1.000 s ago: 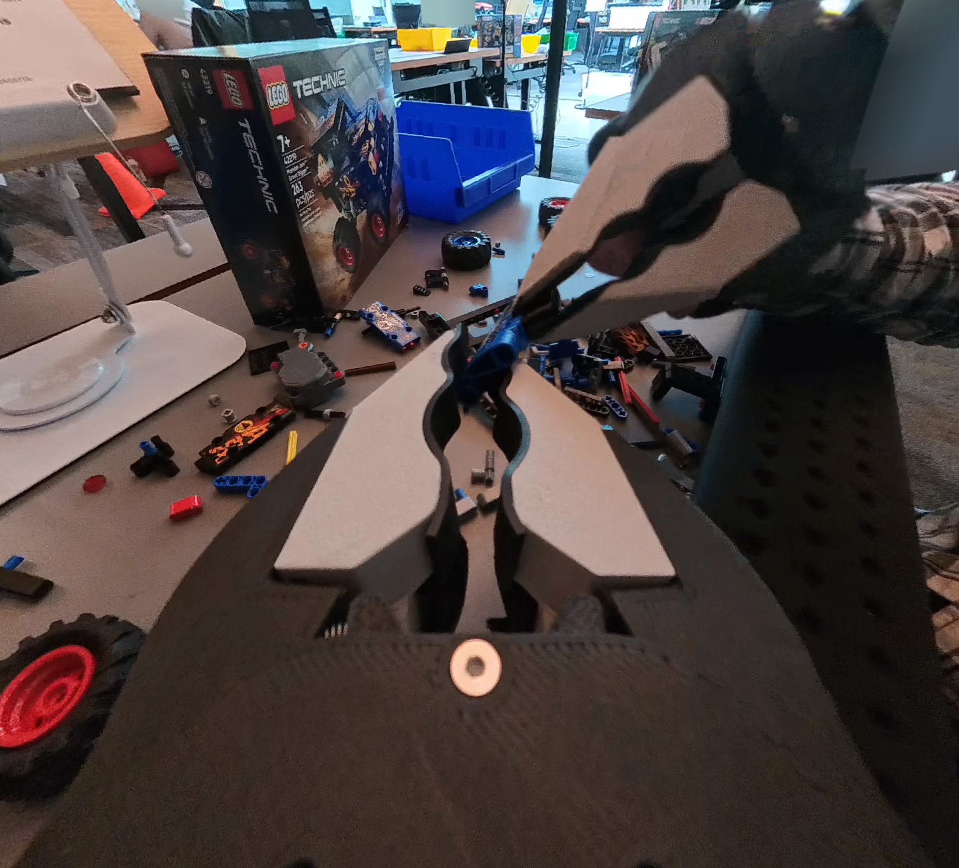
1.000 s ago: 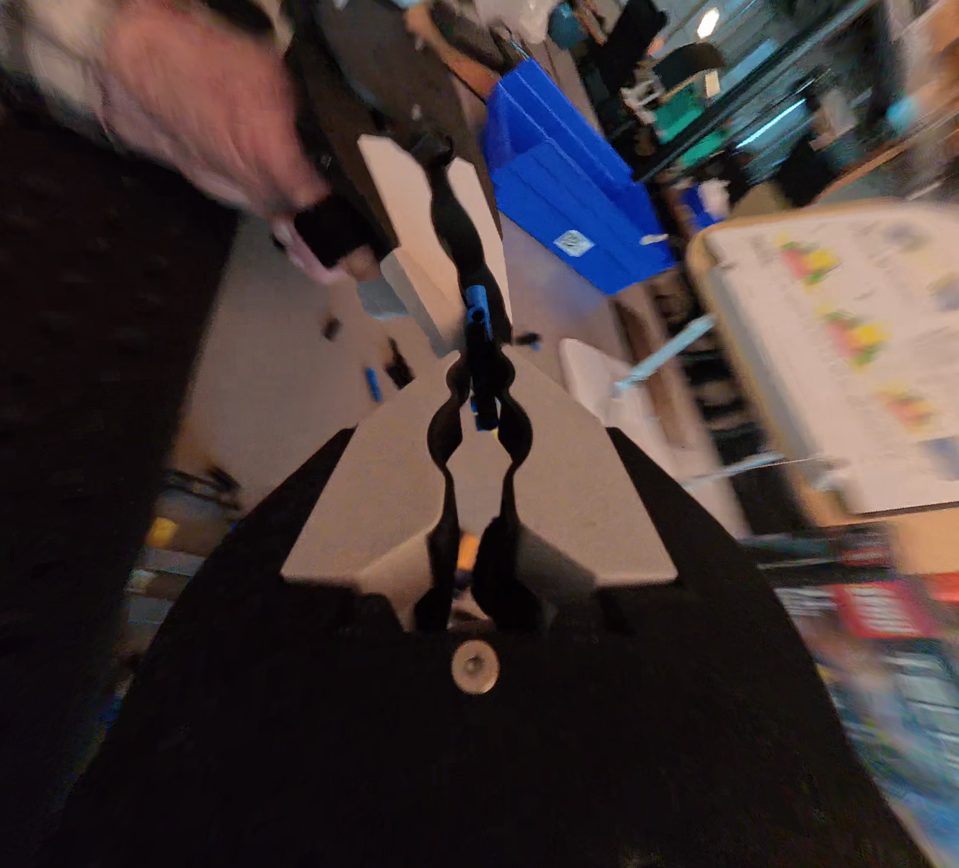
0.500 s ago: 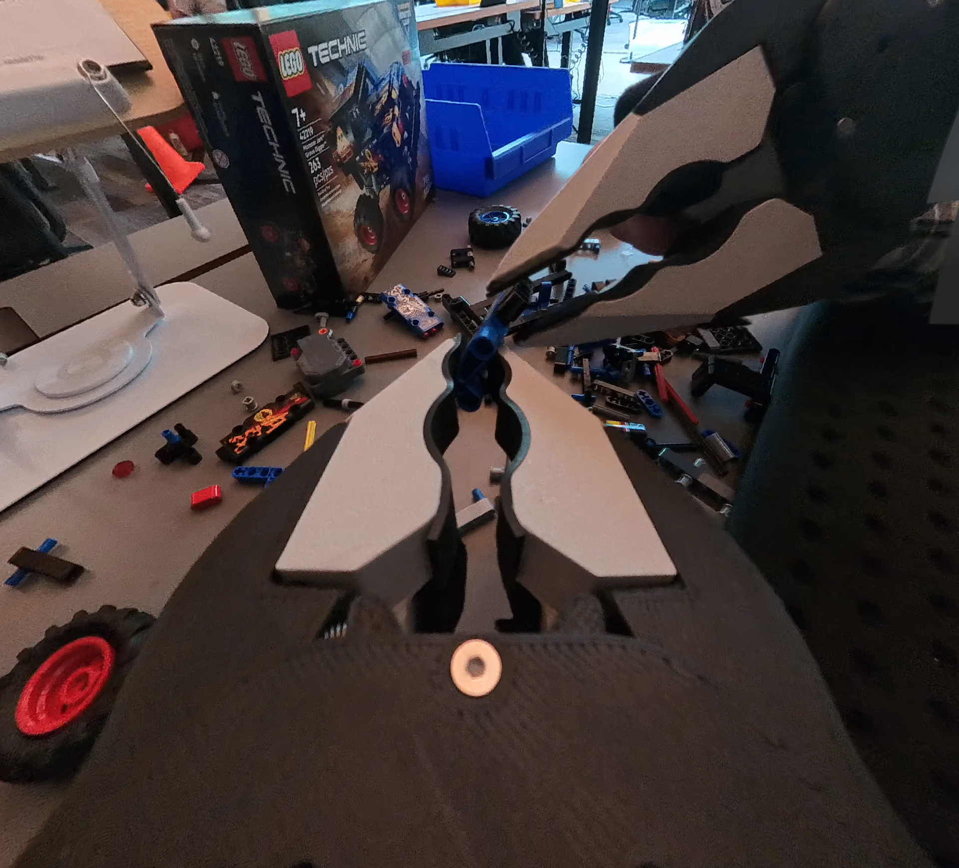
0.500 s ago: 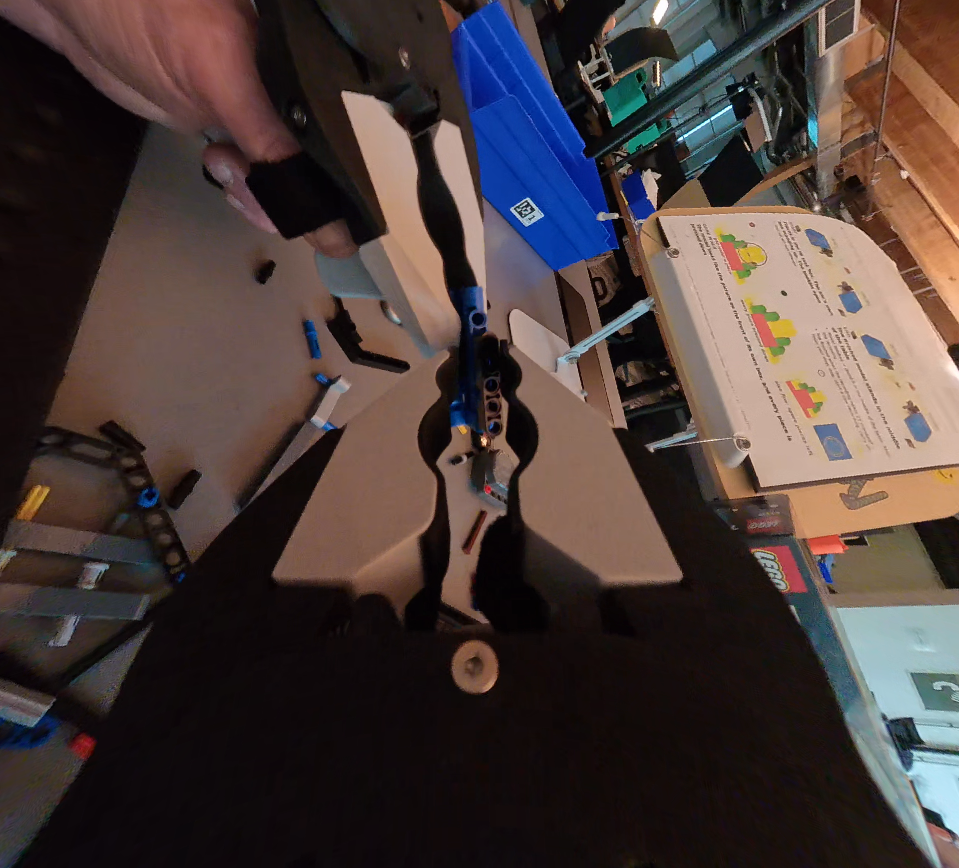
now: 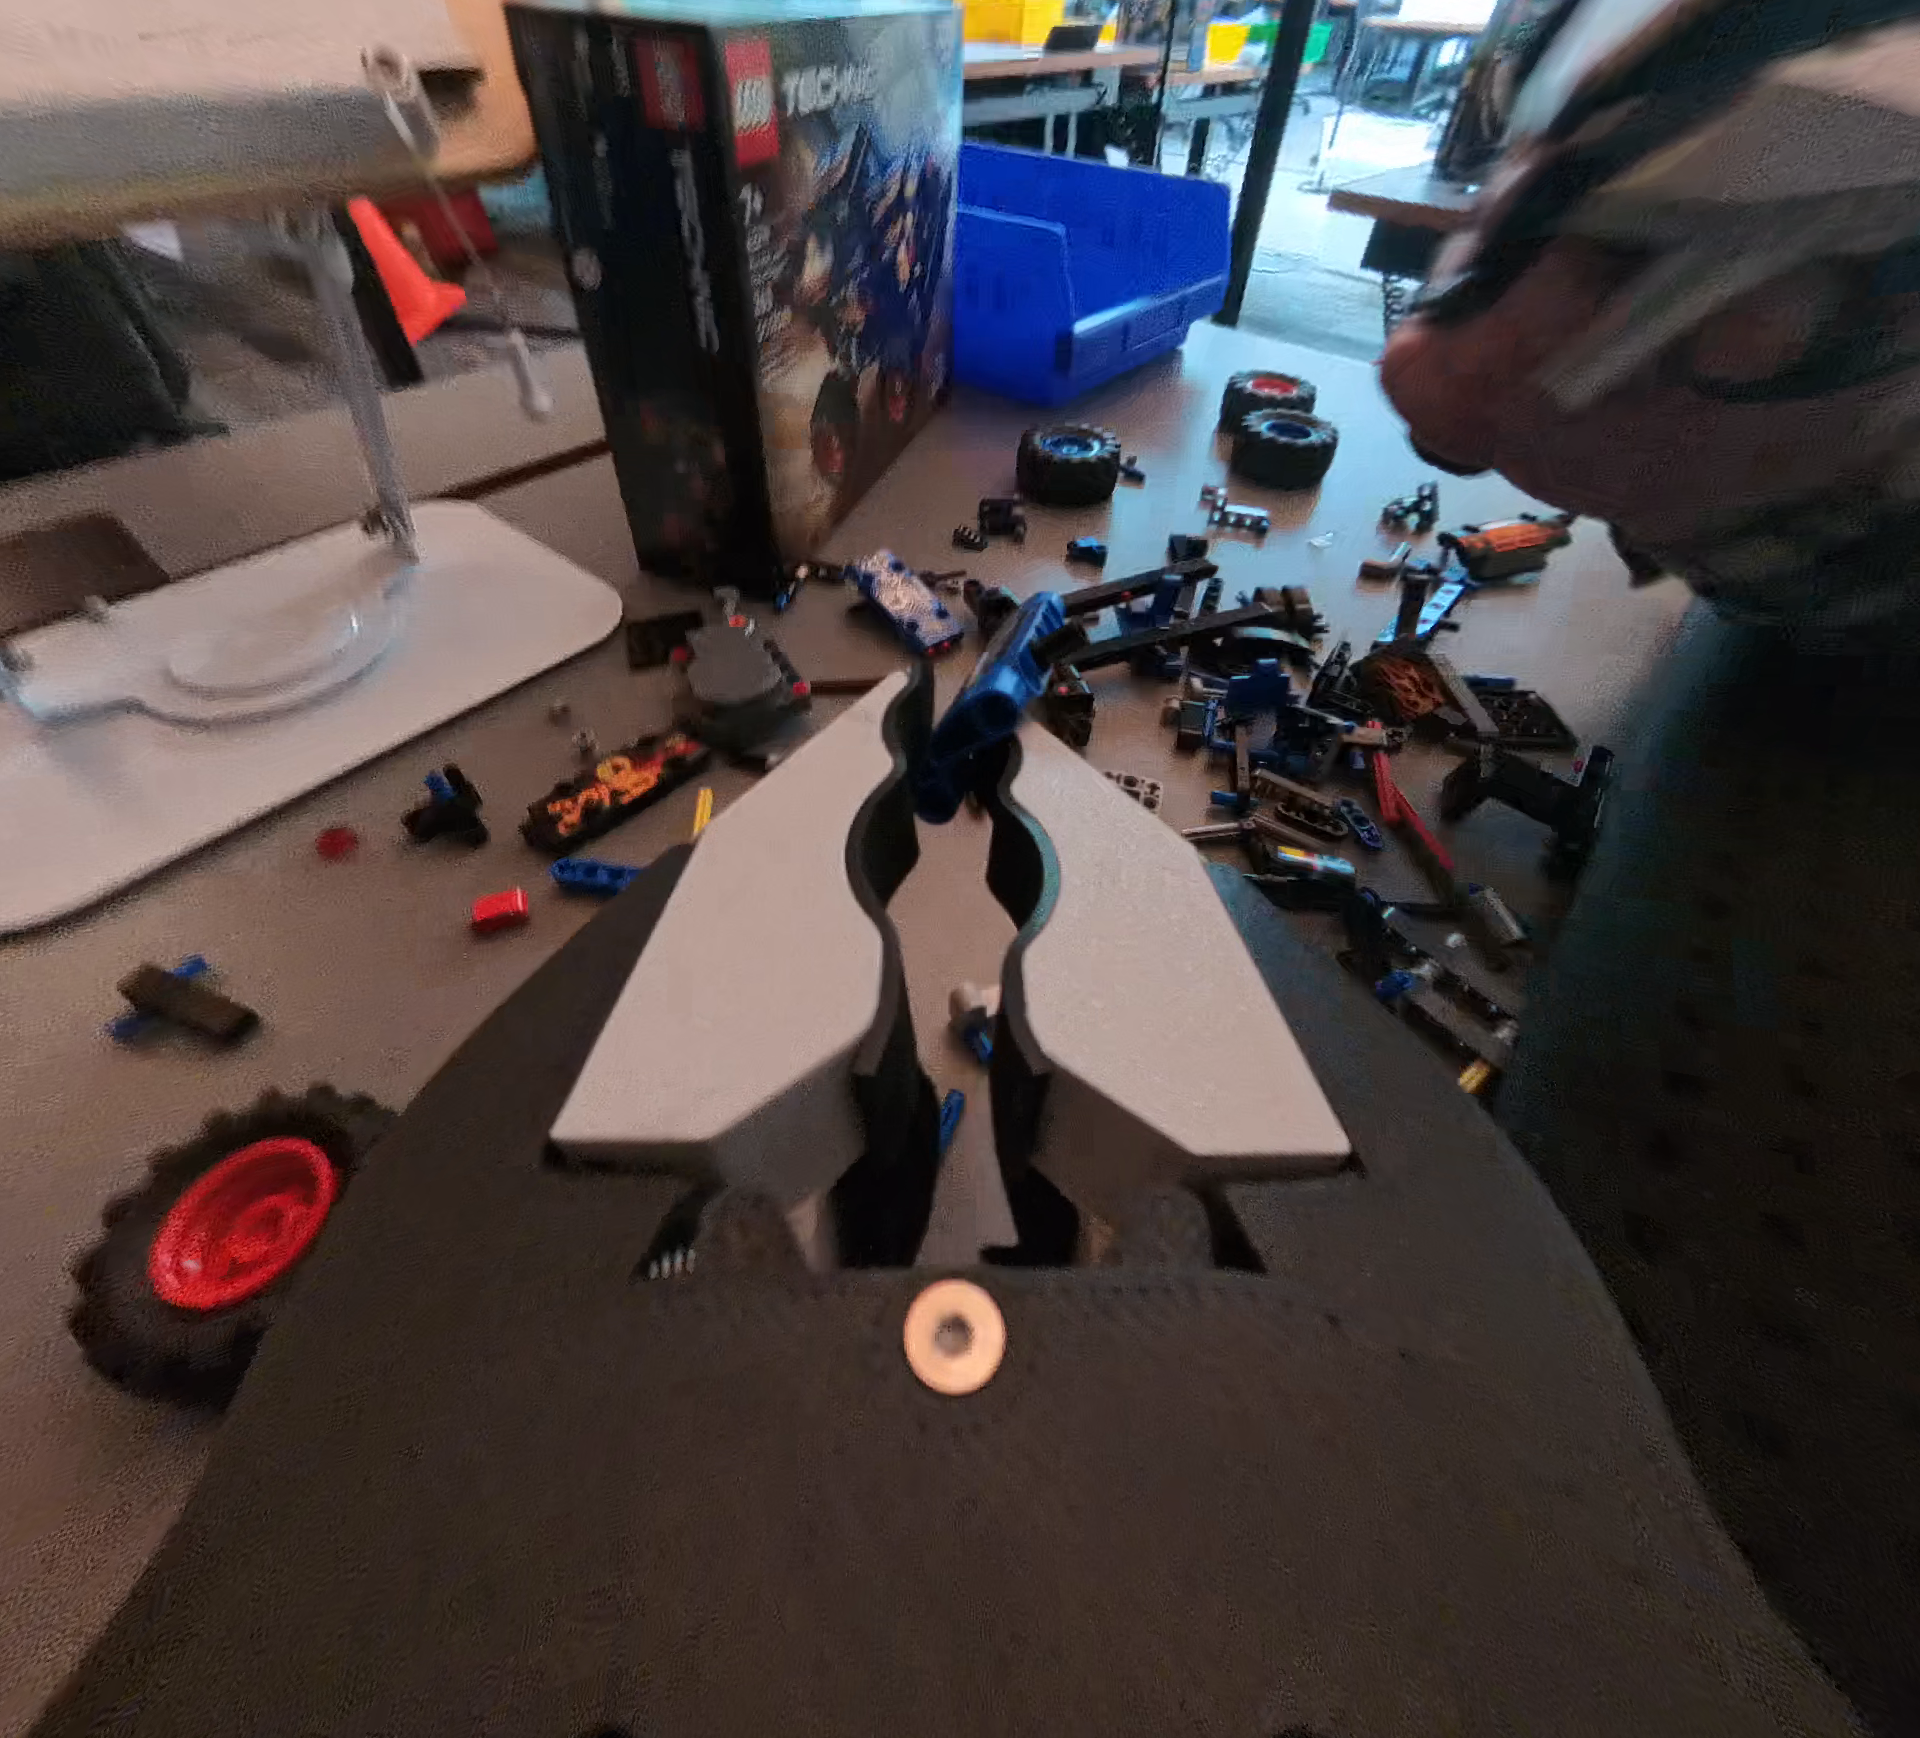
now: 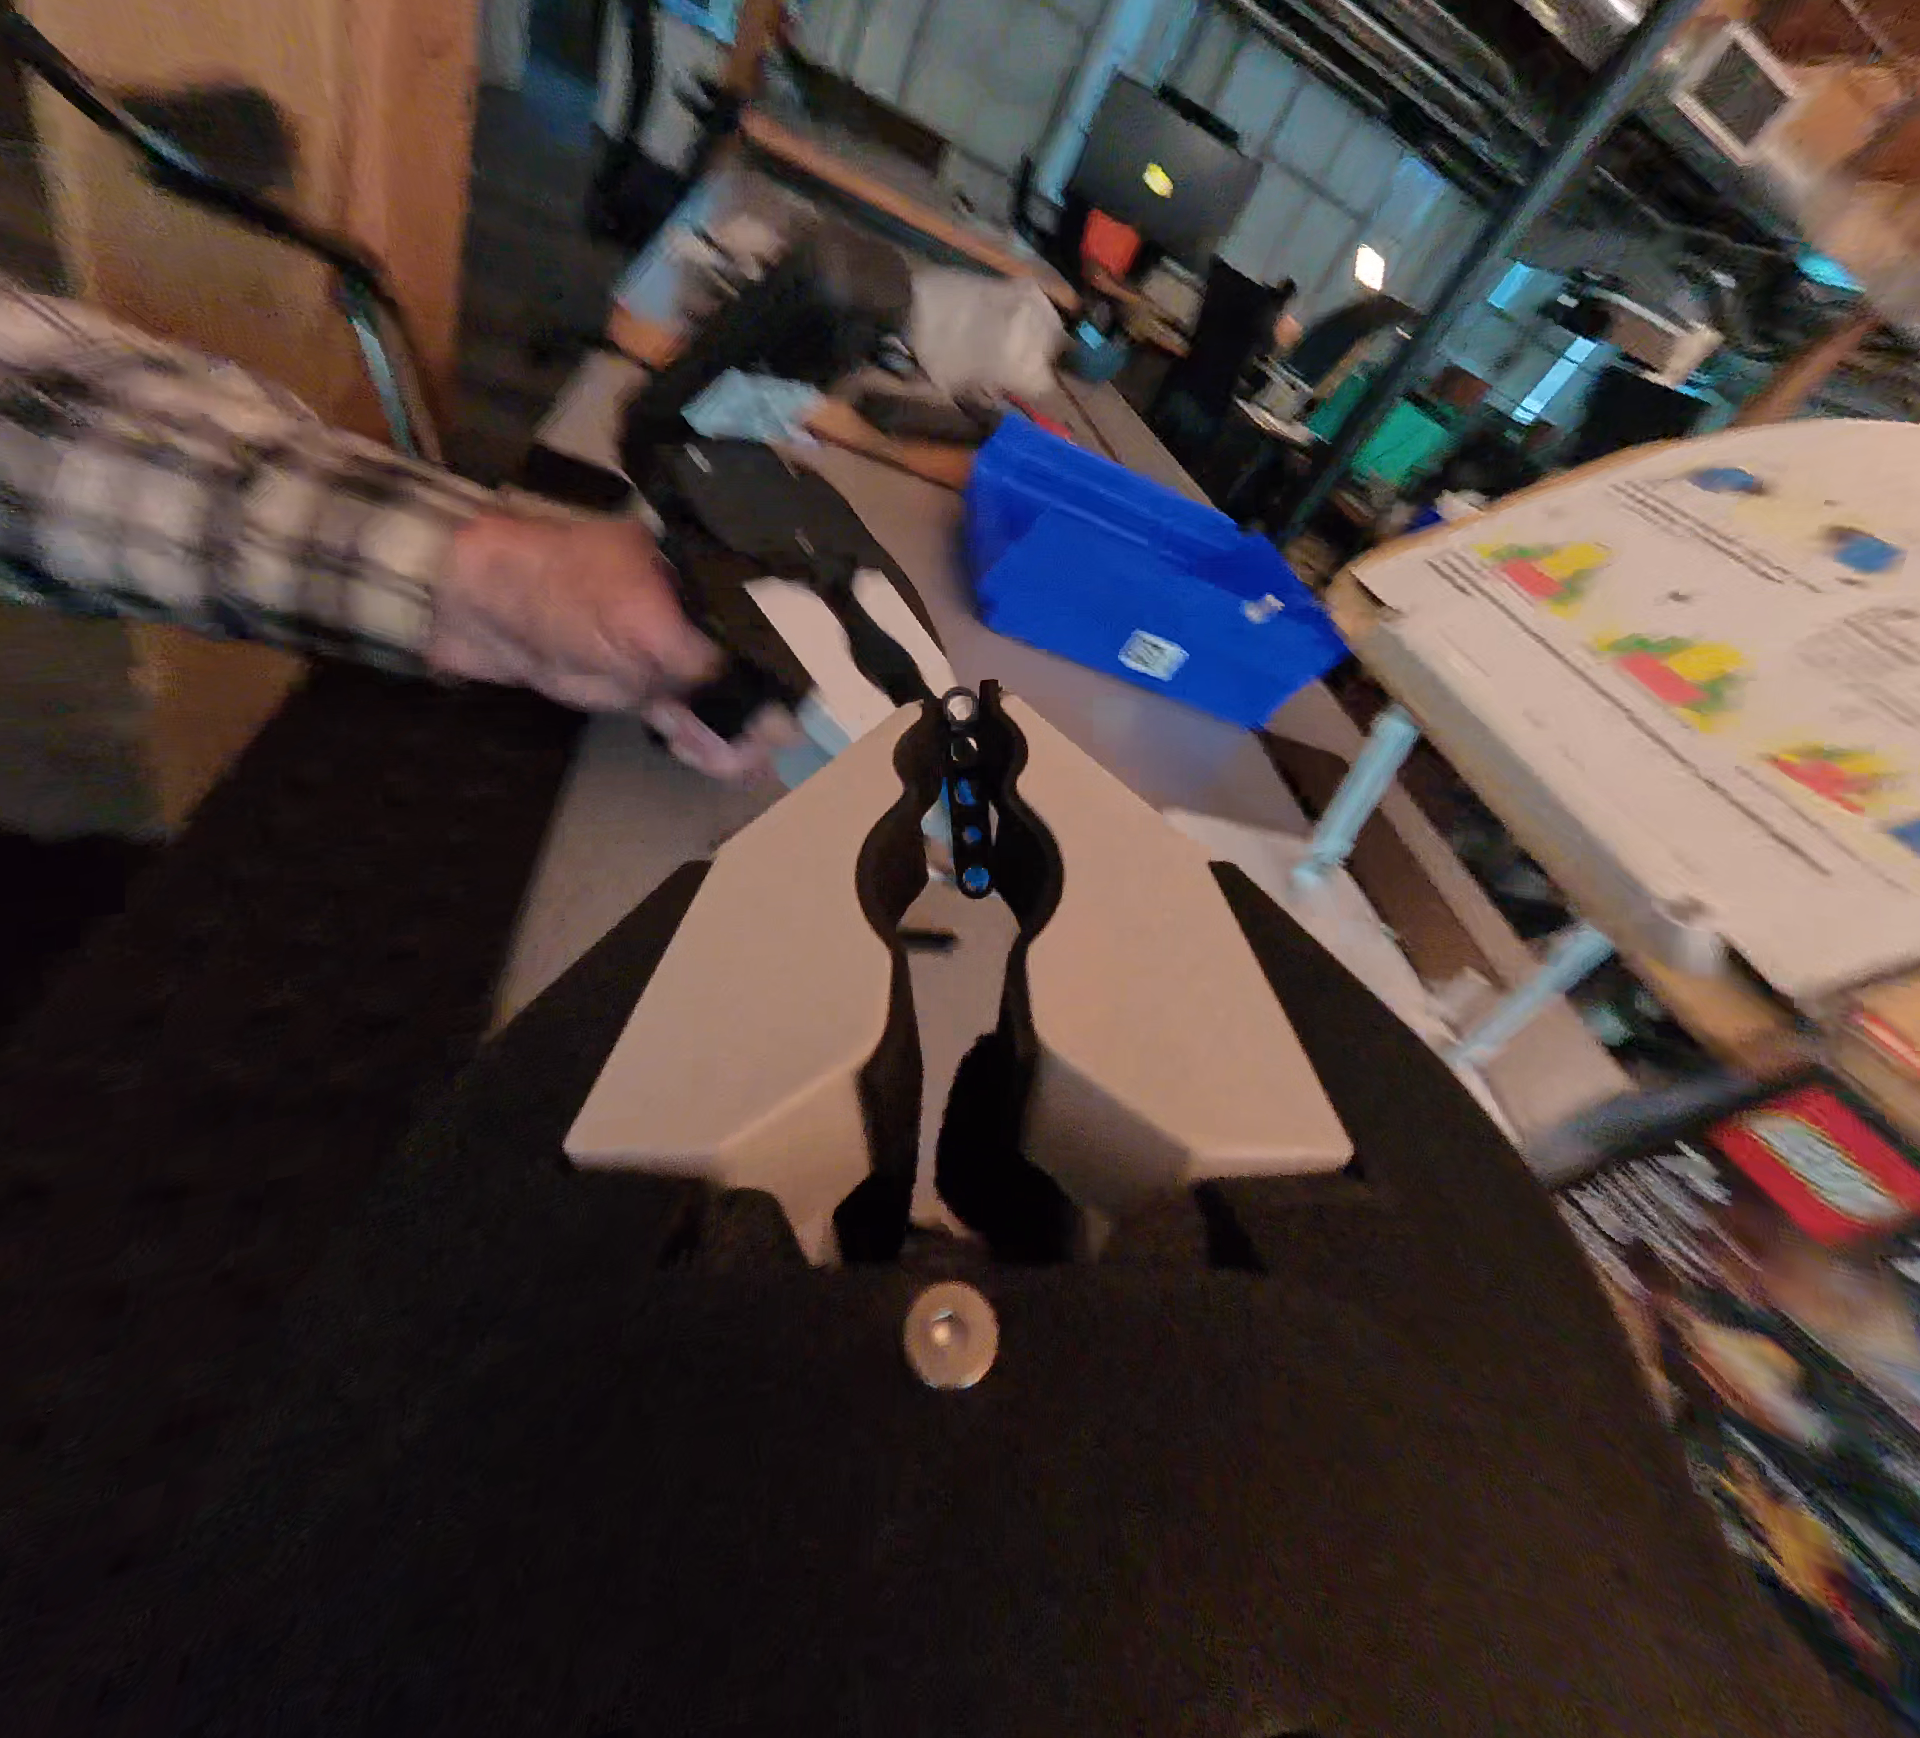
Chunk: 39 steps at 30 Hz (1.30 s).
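The grey worktop (image 5: 312,992) carries a tall toy-set box (image 5: 748,275) standing just left of a blue bin (image 5: 1081,275), with loose wheels and a scatter of small building pieces (image 5: 1278,712) spread ahead and to the right.

The left gripper (image 5: 961,732) has its fingers clenched on a blue beam (image 5: 987,701); the beam's long axis runs up and to the right out of the tips, toward the pile.

The right gripper (image 6: 961,712) grips a thin black beam with holes (image 6: 971,805) edge-on, its length in line with the fingers.

The right wrist view alone shows the black beam and the hand (image 6: 582,618) holding the left gripper; the left wrist view alone shows the pile, with the right gripper only a blur at upper right.
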Tool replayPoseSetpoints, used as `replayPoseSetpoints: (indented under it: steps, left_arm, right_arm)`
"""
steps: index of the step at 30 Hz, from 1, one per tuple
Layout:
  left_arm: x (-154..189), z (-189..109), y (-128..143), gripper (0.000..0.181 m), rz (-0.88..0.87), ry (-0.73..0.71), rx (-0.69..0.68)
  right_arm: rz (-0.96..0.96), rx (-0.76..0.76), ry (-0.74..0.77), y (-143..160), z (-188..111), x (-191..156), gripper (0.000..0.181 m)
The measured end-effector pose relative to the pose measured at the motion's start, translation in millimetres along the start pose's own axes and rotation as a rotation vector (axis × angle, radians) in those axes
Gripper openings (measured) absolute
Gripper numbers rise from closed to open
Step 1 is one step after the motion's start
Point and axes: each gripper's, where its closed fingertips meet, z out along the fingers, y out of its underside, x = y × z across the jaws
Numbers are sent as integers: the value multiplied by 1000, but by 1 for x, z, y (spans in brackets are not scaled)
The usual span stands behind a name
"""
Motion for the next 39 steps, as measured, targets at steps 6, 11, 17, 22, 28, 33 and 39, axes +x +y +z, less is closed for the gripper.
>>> replayPoseSetpoints:
  steps: [6, 11, 17, 22, 28, 33, 39]
  left_arm:
    - [16, 13, 4, 6, 51, 55, -26]
    - [21, 19, 19, 6, 53, 71, -96]
    - [27, 25, 23, 6, 122, 51, -135]
    - [33, 29, 26, 6, 142, 58, -157]
    - [31, 29, 26, 5, 155, 36, -158]
    - [-9, 12, 14, 5, 1, -57, -82]
    - [15, 27, 26, 6, 133, 7, -154]
  right_arm:
    - [-72, -313, -141, 79, -3, -10, 5]
    - [-14, -459, -181, 119, -1, -14, 32]
    - [-76, -316, -105, 86, 10, -7, 13]
    - [-165, -338, -63, 86, 29, -11, 5]
    - [-209, -355, -47, 85, 29, -12, 0]
    - [1, -142, -59, 39, 11, -4, 0]
    - [8, -363, -168, 97, -5, -9, 2]
